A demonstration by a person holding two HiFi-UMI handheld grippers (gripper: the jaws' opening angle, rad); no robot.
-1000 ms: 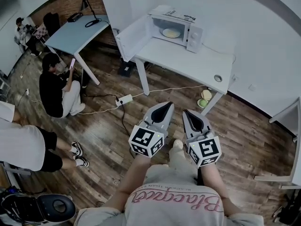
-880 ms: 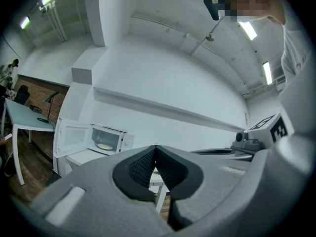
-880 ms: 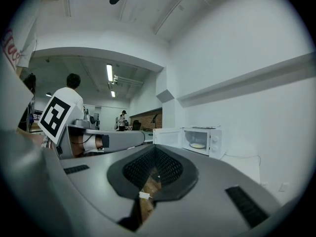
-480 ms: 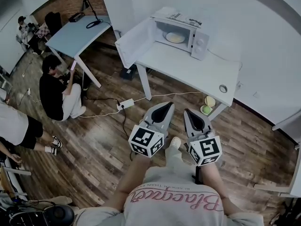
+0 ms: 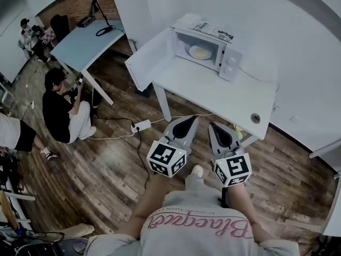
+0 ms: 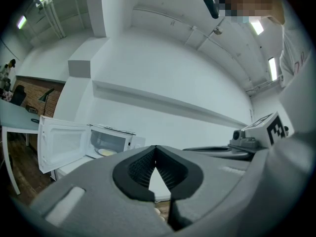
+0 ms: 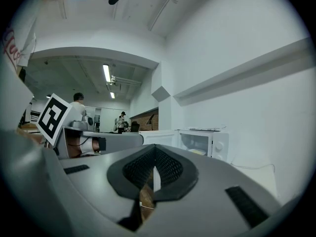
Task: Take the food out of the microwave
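A white microwave stands at the back of a white table, its door swung wide open to the left. Inside lies a pale plate of food. My left gripper and right gripper are held side by side over the wood floor, short of the table's front edge. Both are shut with nothing between the jaws. The left gripper view shows the left gripper, with the microwave and food ahead at the left. Past the right gripper, the microwave stands ahead at the right.
A power strip with cables lies on the floor left of the table leg. One person sits by a blue-grey desk at the left. Papers lie on the microwave. The tabletop has a round cable hole.
The table and microwave have drawn nearer and sit lower in the head view. Both grippers stay side by side and shut. The bowls under the table have slipped behind the right gripper.
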